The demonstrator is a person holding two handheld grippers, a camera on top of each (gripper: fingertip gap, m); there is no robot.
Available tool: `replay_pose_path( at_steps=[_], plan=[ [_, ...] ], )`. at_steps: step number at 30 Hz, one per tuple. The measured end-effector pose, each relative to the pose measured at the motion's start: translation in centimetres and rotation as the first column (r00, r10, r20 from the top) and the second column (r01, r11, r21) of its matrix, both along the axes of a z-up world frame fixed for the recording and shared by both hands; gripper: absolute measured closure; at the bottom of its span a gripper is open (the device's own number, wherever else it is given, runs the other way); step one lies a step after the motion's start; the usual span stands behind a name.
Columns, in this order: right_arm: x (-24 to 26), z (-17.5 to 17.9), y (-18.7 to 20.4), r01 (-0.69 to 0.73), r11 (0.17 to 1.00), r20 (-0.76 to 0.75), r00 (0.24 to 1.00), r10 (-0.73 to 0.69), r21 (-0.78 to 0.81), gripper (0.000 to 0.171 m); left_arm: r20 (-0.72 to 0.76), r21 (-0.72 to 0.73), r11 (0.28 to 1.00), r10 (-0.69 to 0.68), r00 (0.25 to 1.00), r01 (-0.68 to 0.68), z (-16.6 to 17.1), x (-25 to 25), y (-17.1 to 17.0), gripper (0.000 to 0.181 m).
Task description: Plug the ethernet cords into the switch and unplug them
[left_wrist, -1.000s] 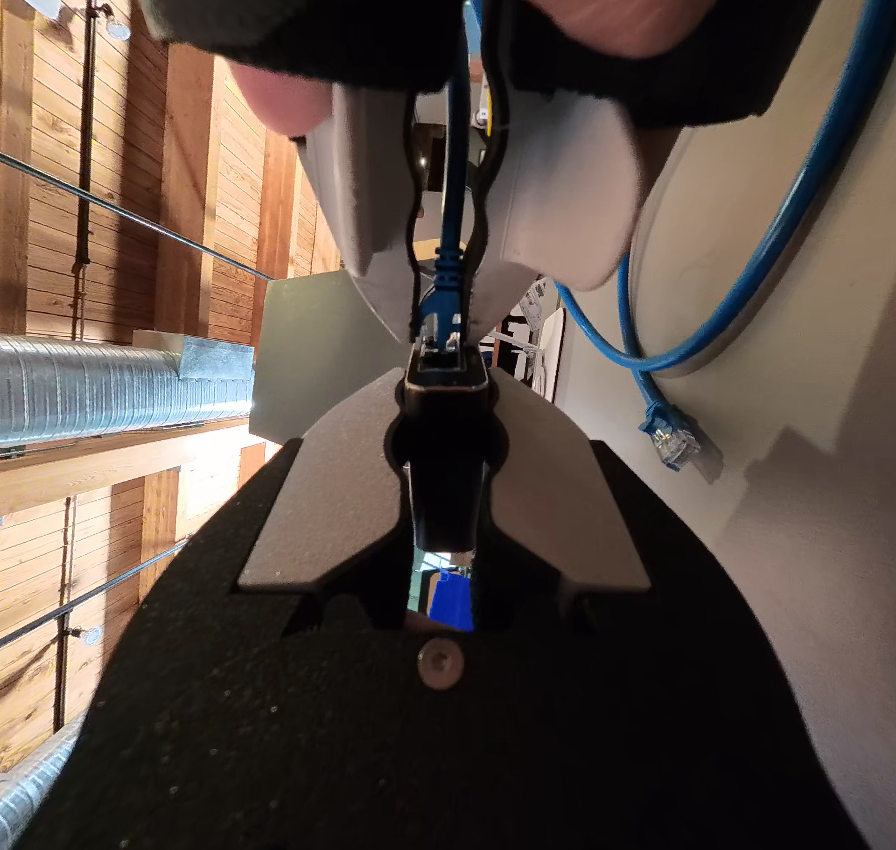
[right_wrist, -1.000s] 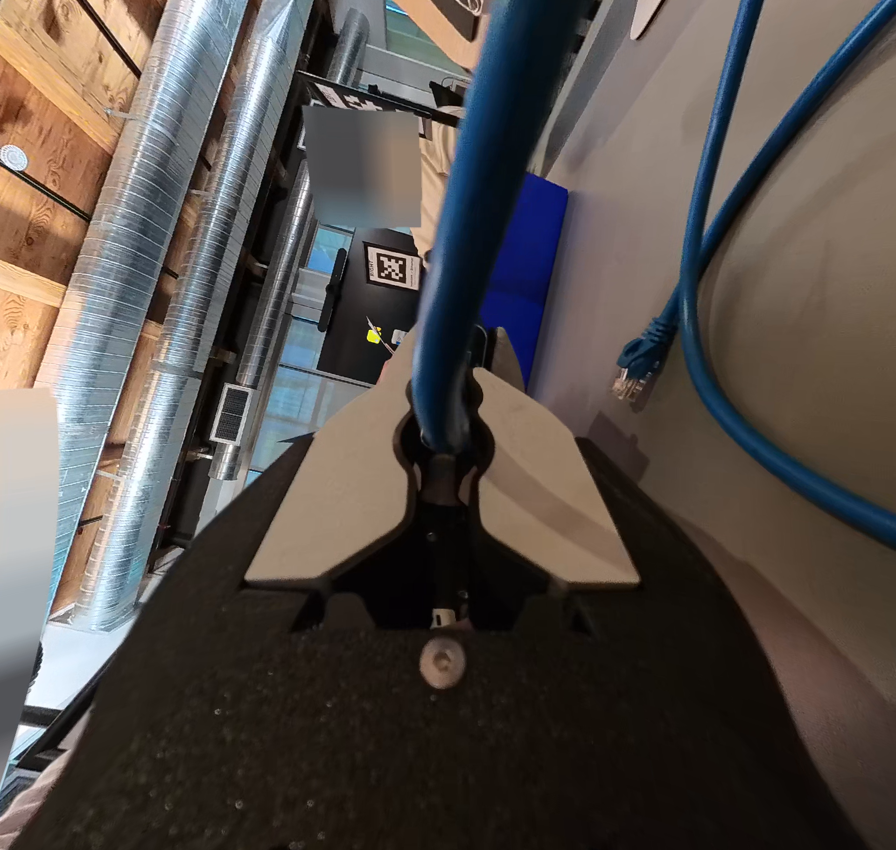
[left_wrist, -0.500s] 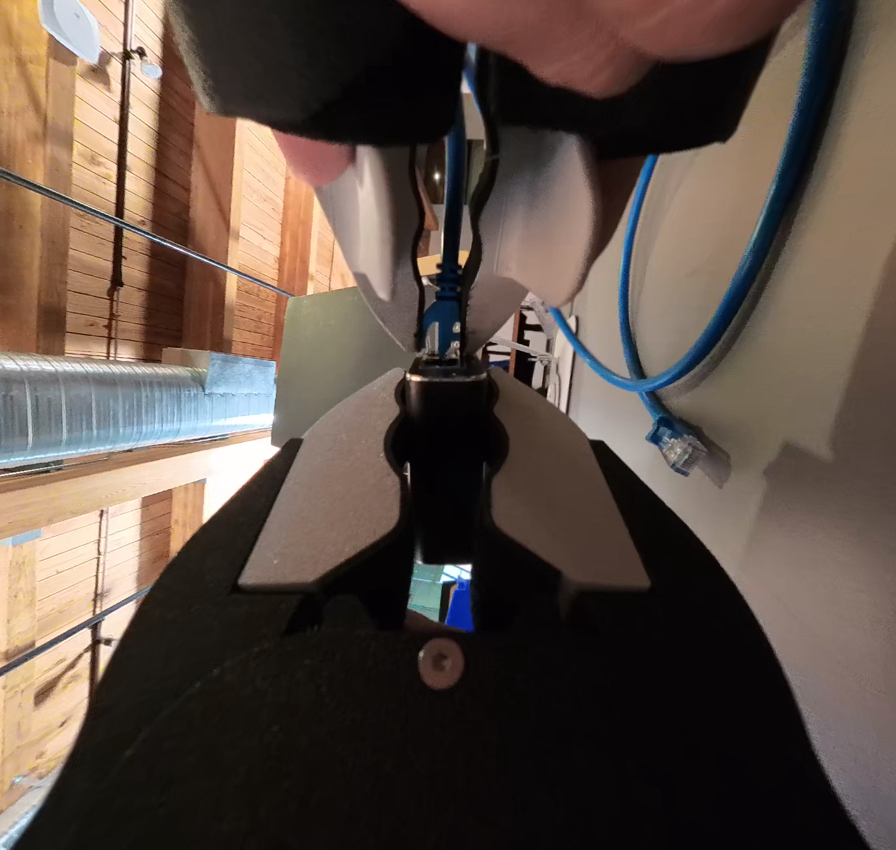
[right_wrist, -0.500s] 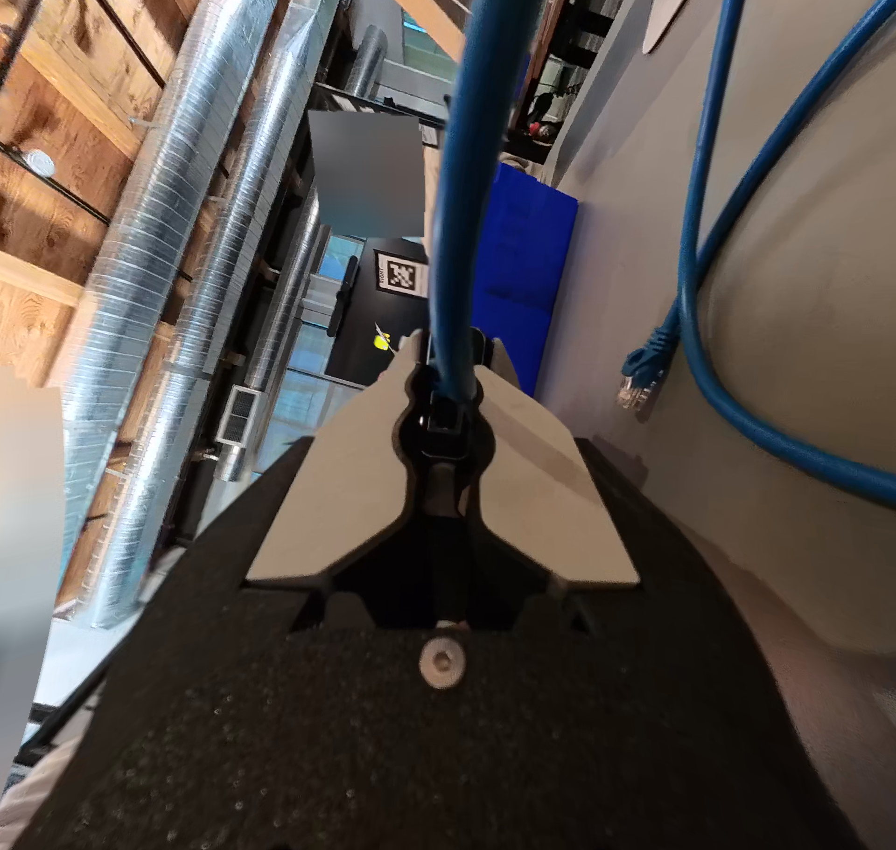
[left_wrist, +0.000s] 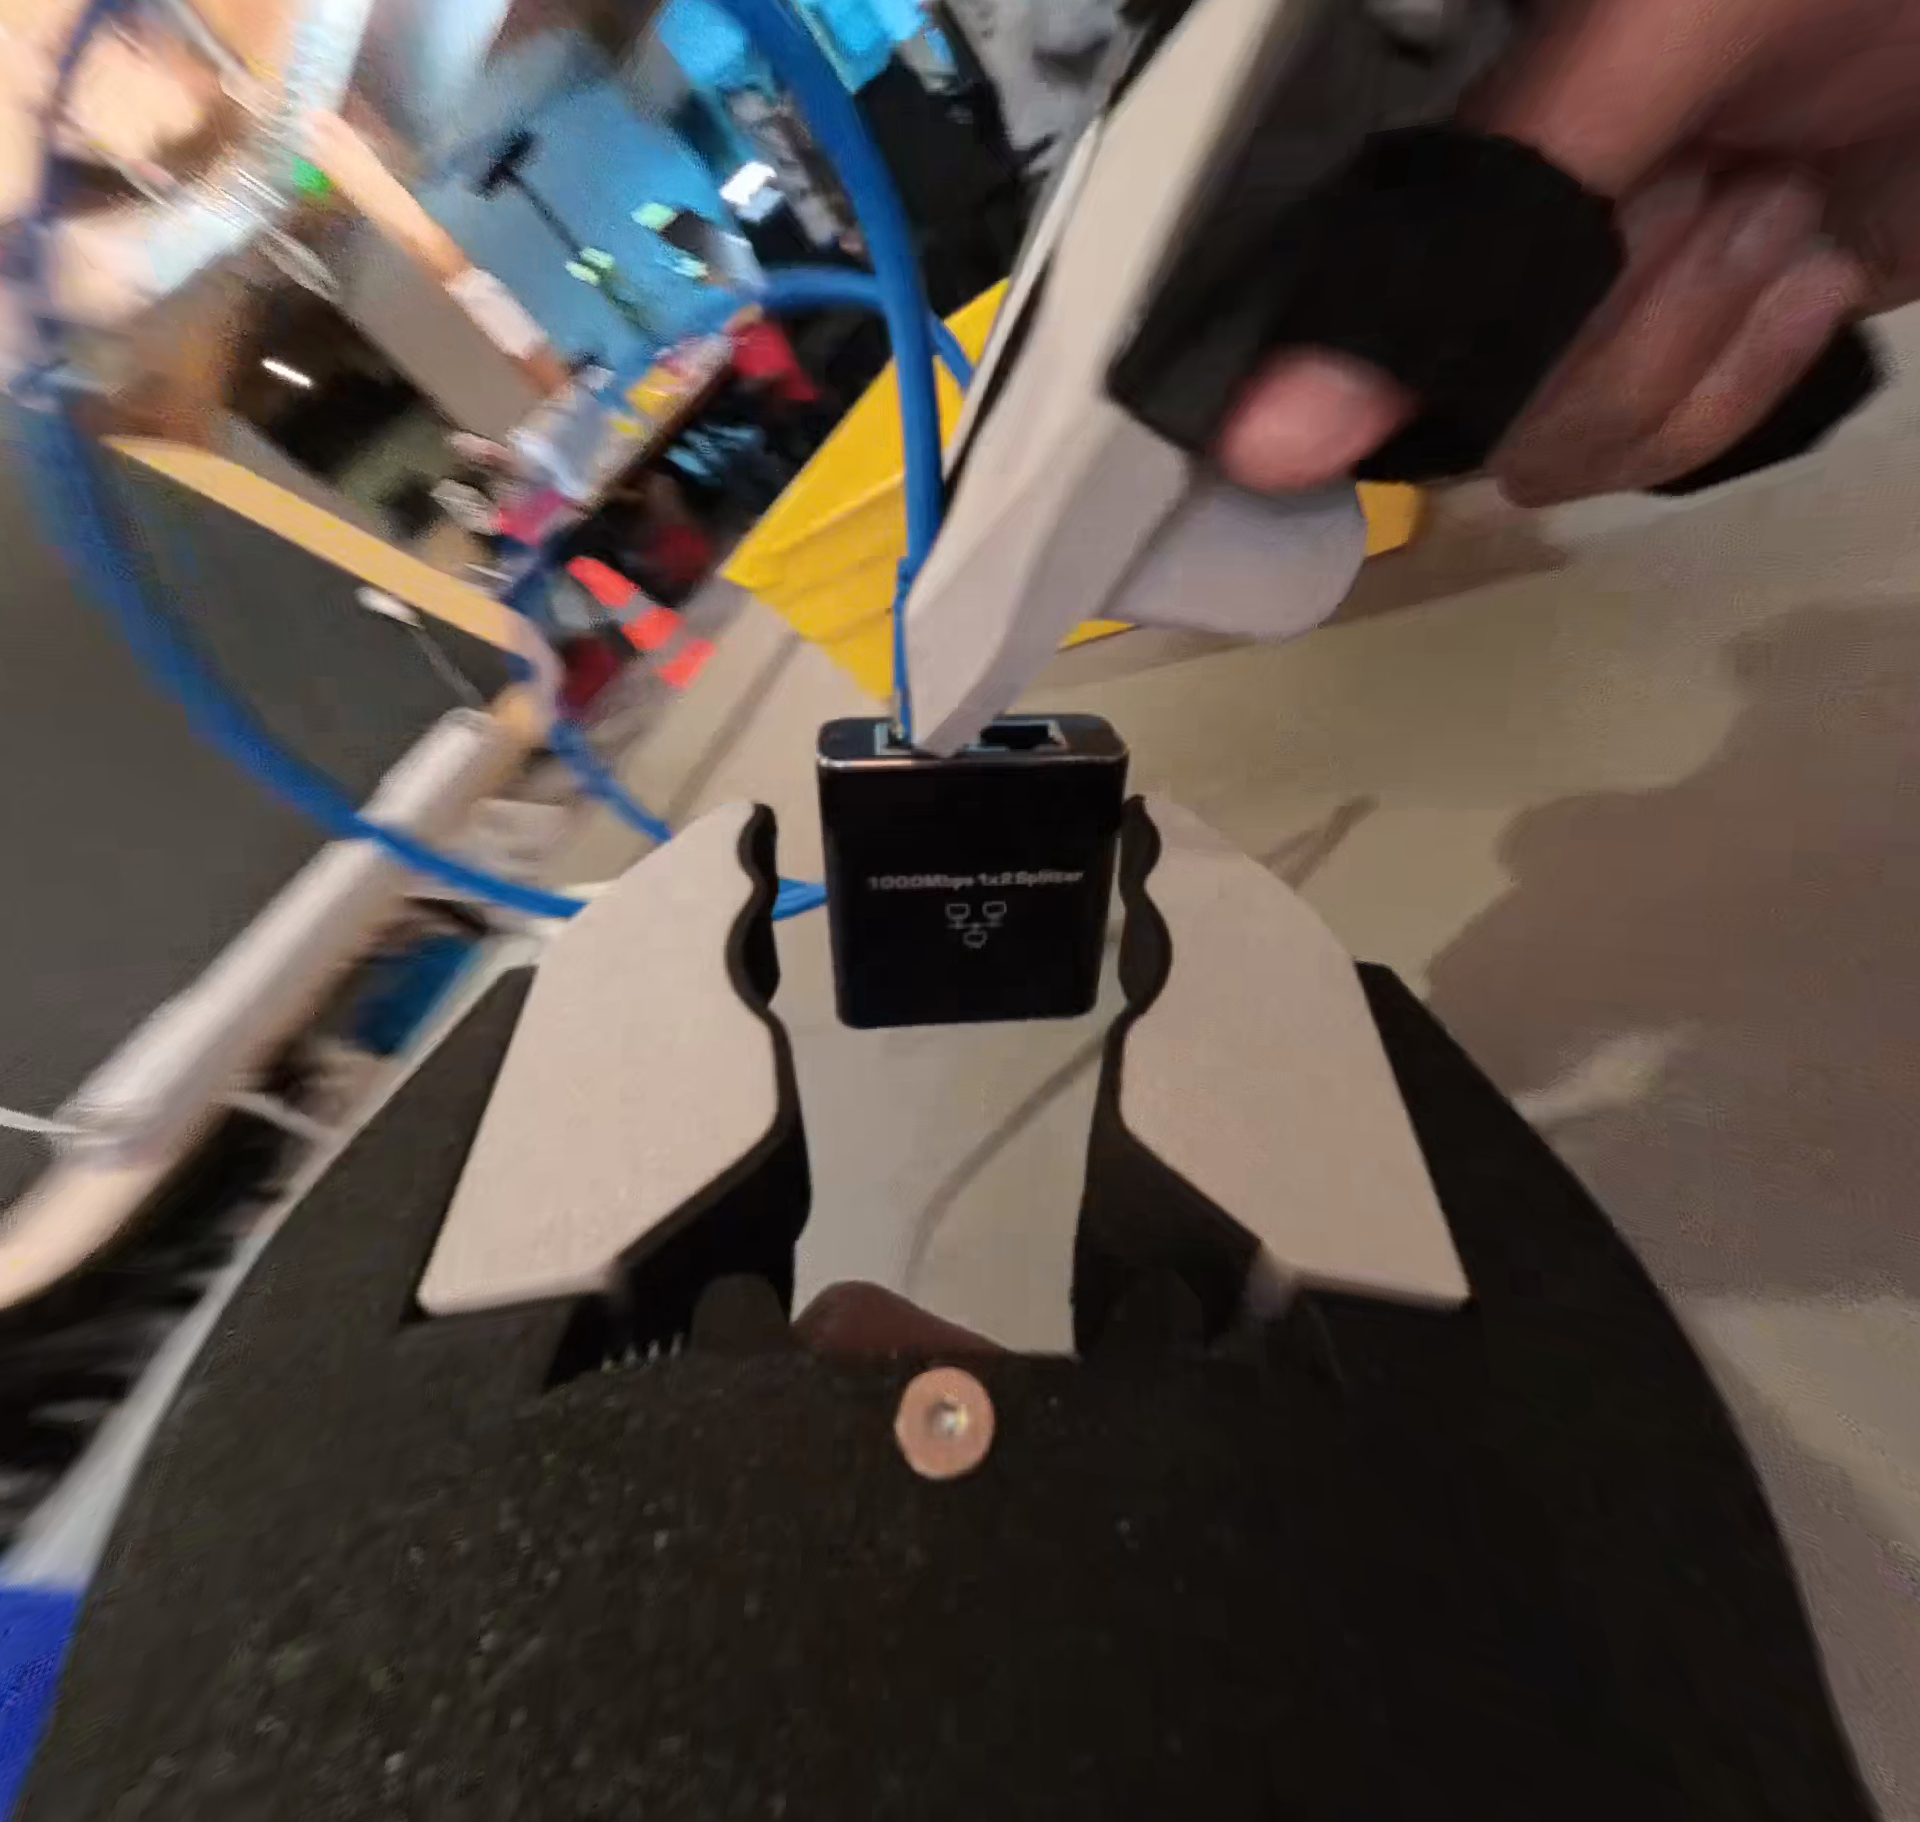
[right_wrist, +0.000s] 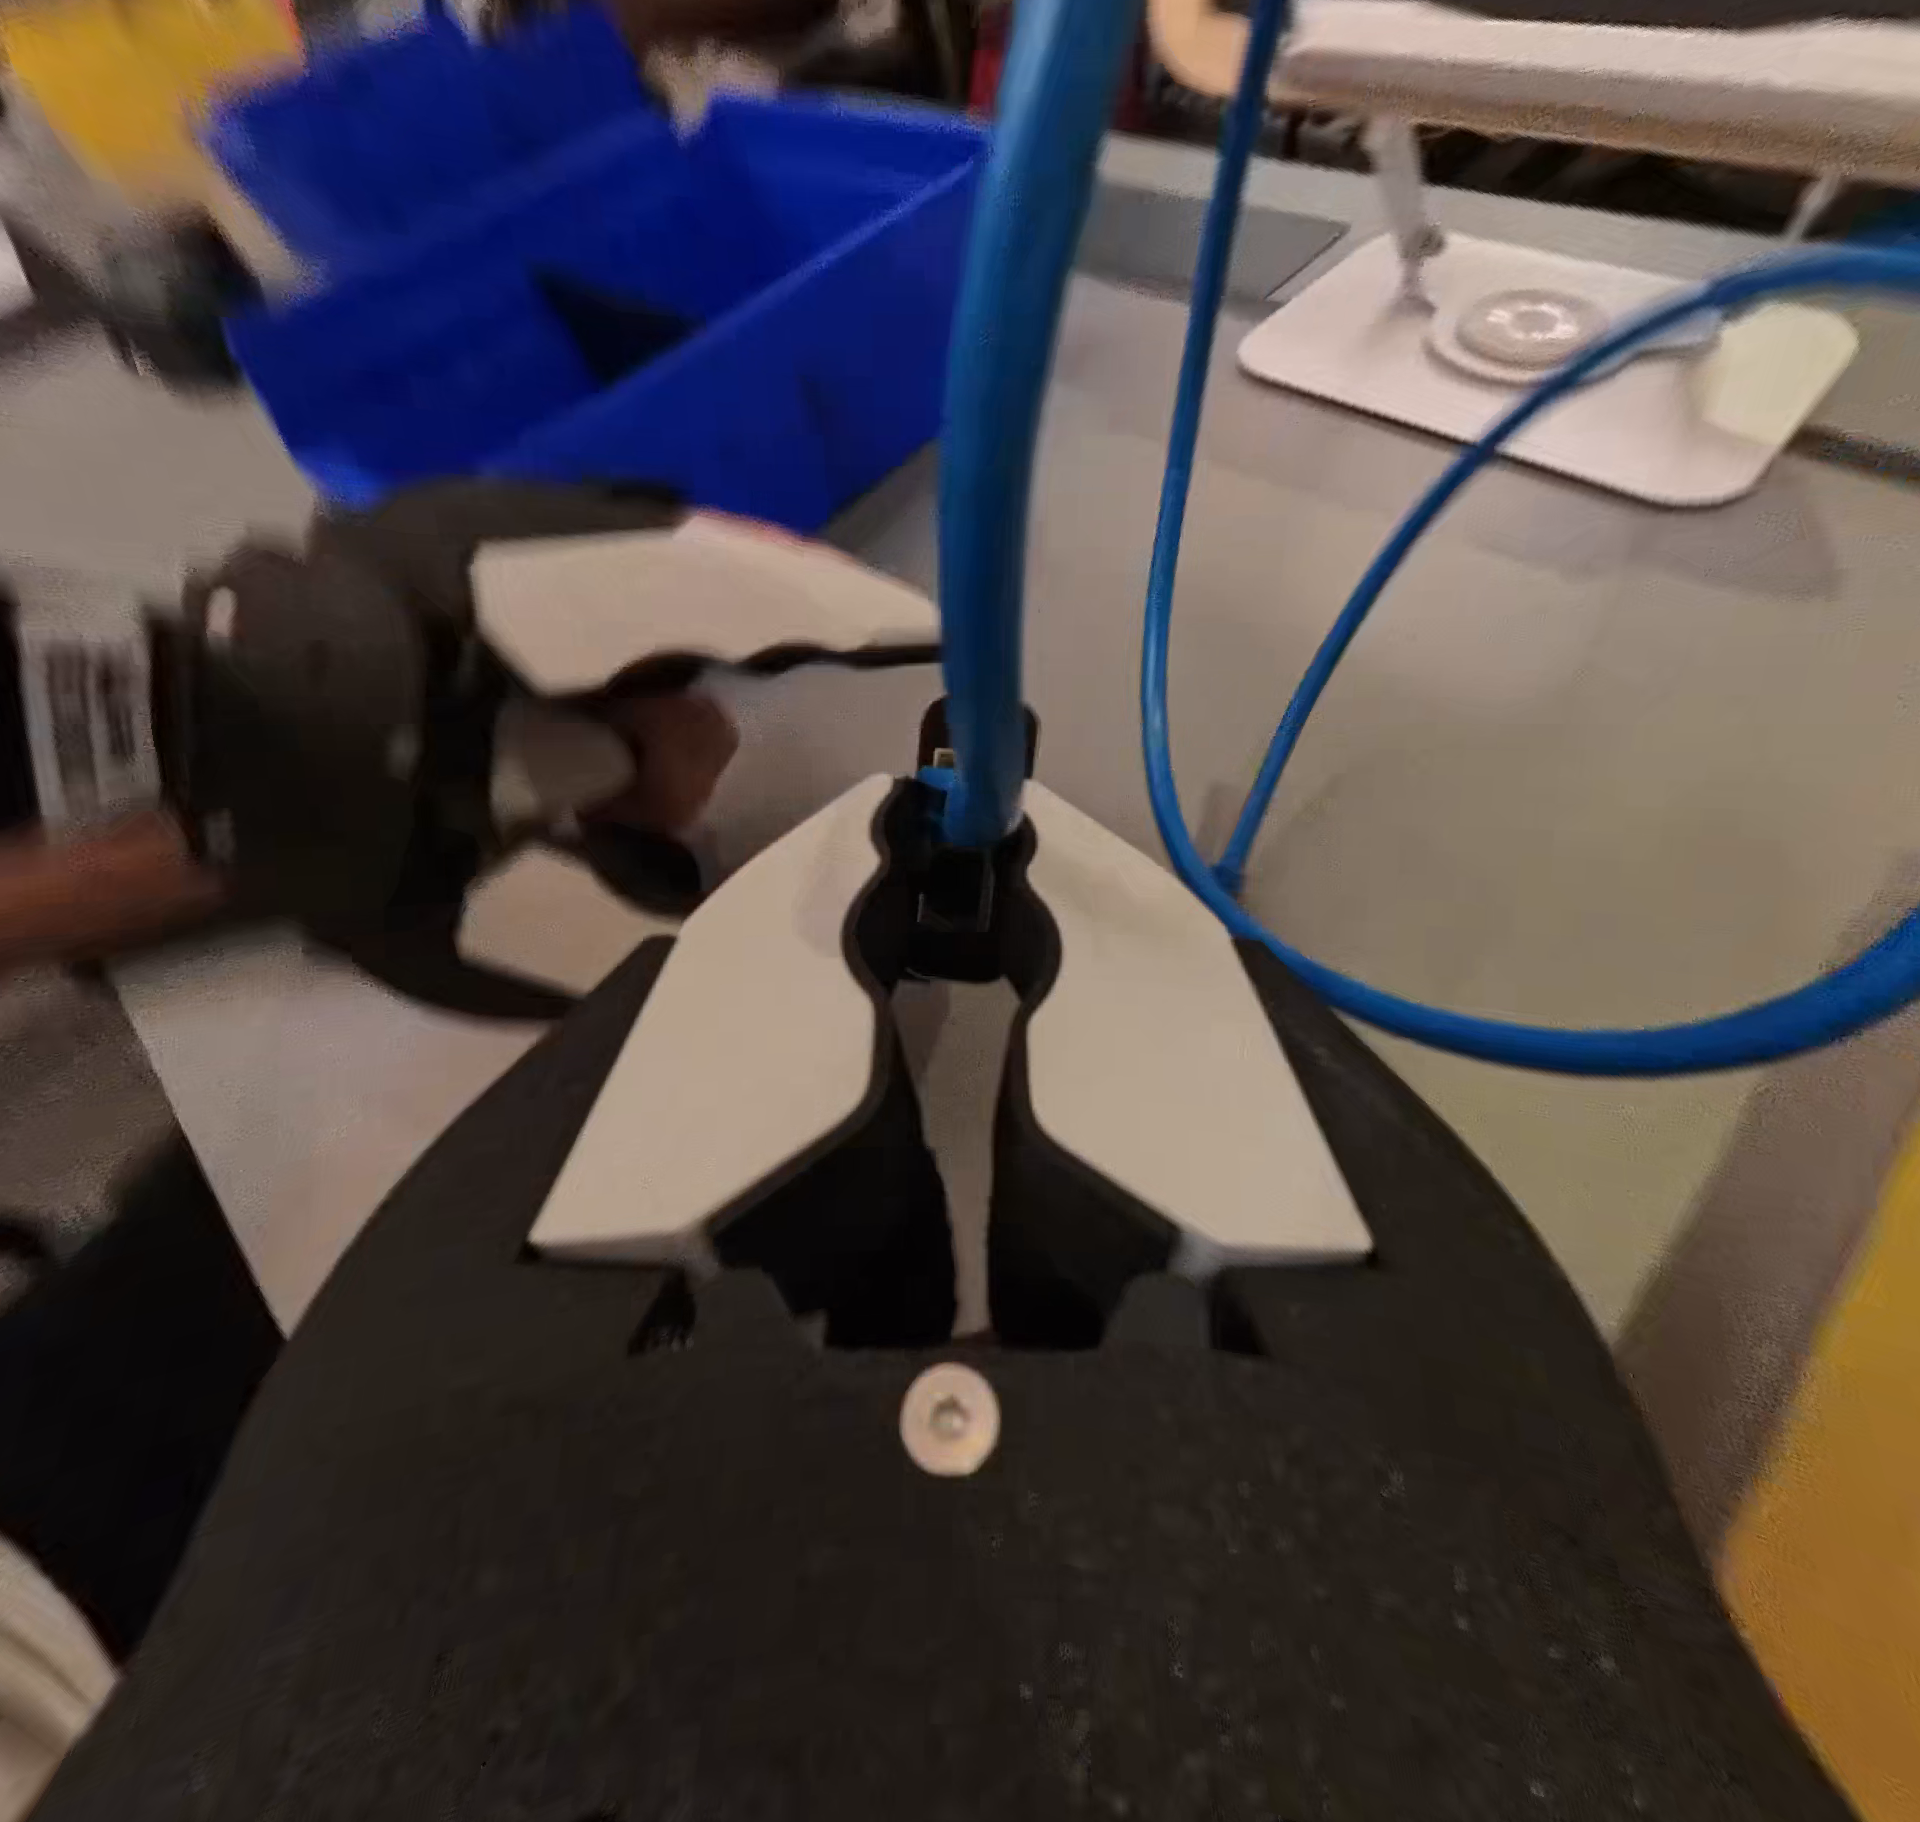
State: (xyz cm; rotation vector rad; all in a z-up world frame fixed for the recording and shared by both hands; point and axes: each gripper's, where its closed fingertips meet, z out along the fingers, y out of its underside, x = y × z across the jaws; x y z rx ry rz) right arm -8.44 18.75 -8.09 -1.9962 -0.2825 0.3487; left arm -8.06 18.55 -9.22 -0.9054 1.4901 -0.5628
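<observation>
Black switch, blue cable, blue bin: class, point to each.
Black switch (left_wrist: 971, 889): left wrist view, front face.
Blue cable (right_wrist: 997, 422): right wrist view, thick upright run.
Blue bin (right_wrist: 727, 401): right wrist view, front wall.

The little black switch (left_wrist: 968, 879) looks like smooth plastic with a glossy rim. Gripper fingers (left_wrist: 644, 1045) are matt pale grey on a grainy black body (speckly, almost sandpapery). The blue cord (right_wrist: 987, 422) has a smooth rubbery jacket; the table (right_wrist: 1558, 733) is matt grey.
</observation>
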Motion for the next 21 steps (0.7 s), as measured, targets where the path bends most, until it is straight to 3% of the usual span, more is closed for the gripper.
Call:
replay_pose_path(
  at_steps=[1,4,7,9,14,17,21],
  plan=[
    [0.0,-0.2,-0.4,-0.037,0.999,0.083,0.996,0.039,-0.023,0.157,-0.026,-0.105,0.993,-0.054,0.998,0.051,-0.4,0.1,-0.3,0.119],
    [-1.3,-0.7,-2.0,-0.233,0.968,0.195,0.949,0.248,-0.097,0.157,-0.110,-0.344,0.924,-0.218,0.970,0.169,-2.4,0.1,-1.8,0.124],
    [-2.2,-1.6,-3.5,-0.366,0.912,0.266,0.875,0.405,-0.184,0.157,-0.156,-0.439,0.862,-0.351,0.923,0.254,-3.7,-0.2,-3.7,0.135],
    [-2.3,-1.4,-3.6,-0.394,0.903,0.262,0.865,0.428,-0.174,0.157,-0.139,-0.481,0.835,-0.375,0.916,0.269,-3.4,-0.3,-3.9,0.138],
    [-2.5,0.8,-2.6,-0.396,0.918,-0.014,0.918,0.396,0.008,0.155,0.000,-0.712,0.607,-0.503,0.864,0.353,-1.4,-1.1,-4.2,0.155],
    [-2.4,1.4,-2.4,-0.400,0.913,-0.224,0.885,0.409,0.086,0.156,0.053,-0.778,0.508,-0.535,0.843,0.371,-0.8,-1.4,-4.4,0.156],
    [-2.6,2.3,-2.3,-0.372,0.915,-0.382,0.831,0.404,0.158,0.150,0.110,-0.828,0.415,-0.538,0.835,0.377,-0.2,-1.5,-4.4,0.156]
  ],
)
